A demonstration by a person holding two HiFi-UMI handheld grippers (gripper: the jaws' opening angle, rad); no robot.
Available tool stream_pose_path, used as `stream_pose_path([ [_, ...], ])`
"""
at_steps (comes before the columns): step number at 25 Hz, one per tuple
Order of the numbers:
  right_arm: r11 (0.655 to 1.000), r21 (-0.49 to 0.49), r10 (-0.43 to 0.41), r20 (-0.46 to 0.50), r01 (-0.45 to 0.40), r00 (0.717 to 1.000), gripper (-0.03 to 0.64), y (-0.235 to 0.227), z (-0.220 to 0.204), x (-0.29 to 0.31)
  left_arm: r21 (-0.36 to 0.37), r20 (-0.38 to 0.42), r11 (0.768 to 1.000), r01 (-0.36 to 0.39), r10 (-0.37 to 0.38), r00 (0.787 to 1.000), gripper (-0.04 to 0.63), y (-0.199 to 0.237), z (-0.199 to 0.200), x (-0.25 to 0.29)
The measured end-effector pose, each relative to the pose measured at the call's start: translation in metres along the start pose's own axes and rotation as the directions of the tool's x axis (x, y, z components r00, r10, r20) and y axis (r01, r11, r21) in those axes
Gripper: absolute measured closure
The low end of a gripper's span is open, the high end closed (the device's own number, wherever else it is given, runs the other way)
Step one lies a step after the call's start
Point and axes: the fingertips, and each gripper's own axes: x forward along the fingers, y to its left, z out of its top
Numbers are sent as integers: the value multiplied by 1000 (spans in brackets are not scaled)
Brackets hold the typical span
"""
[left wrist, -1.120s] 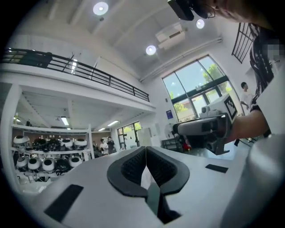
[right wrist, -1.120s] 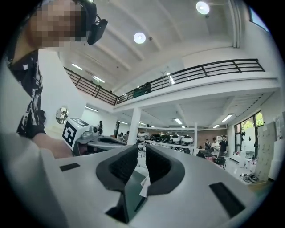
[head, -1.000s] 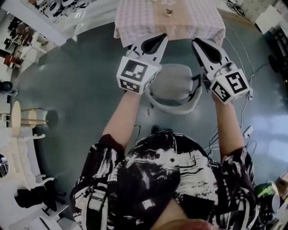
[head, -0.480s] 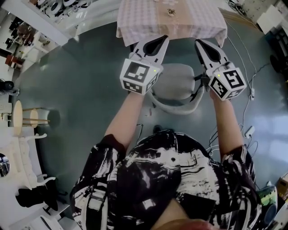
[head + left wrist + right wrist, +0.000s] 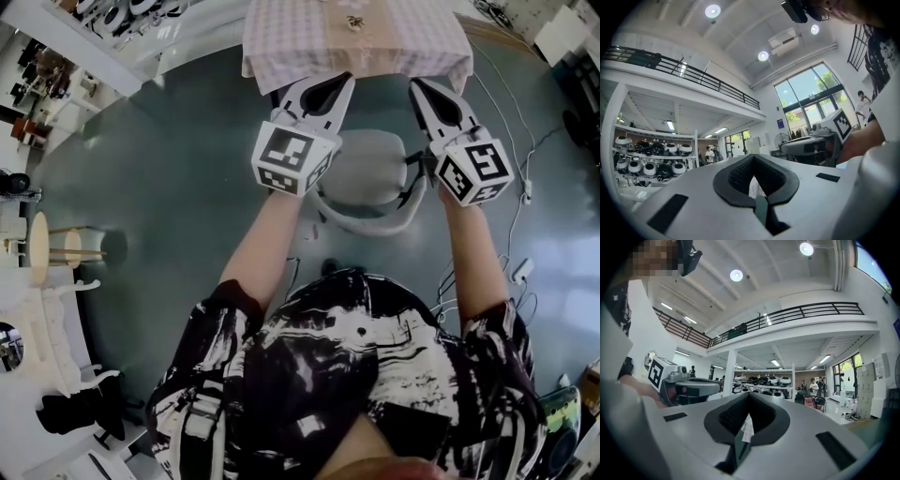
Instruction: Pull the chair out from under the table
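Jaws pressed together, left gripper (image 5: 314, 89) and right gripper (image 5: 433, 94) flank the grey padded armchair (image 5: 366, 173), tips by the pink checked tablecloth (image 5: 309, 37), which pulling might snag.

Desk cloth (image 5: 356, 37): woven fabric, matt; chair (image 5: 361, 169) seat: grey, matt, cloth-like; floor (image 5: 159, 169): smooth, glossy; left hand-held gripper (image 5: 753, 157): matt grey plastic; pads (image 5: 736, 176): black, ribbed.

Left tool (image 5: 328, 91) and right tool (image 5: 433, 98): one in each hand, held level and side by side, well apart, pointing away from the body, left forearm (image 5: 267, 239) and right forearm (image 5: 469, 253) bare and stretched forward, each tool's jaws closed tight together.
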Motion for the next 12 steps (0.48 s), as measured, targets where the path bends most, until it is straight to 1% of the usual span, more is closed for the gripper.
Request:
stream_pose_path([
  [6,1000,-5,-3,-7,3,1000,618,2,1,-7,-6,1,1000,7,-7,1000,595,-8,3,-2],
  [12,1000,-8,-8,-10,8,1000,618,-2,-7,-11,-7,-1,1000,7,-7,1000,595,-12,-3,1],
])
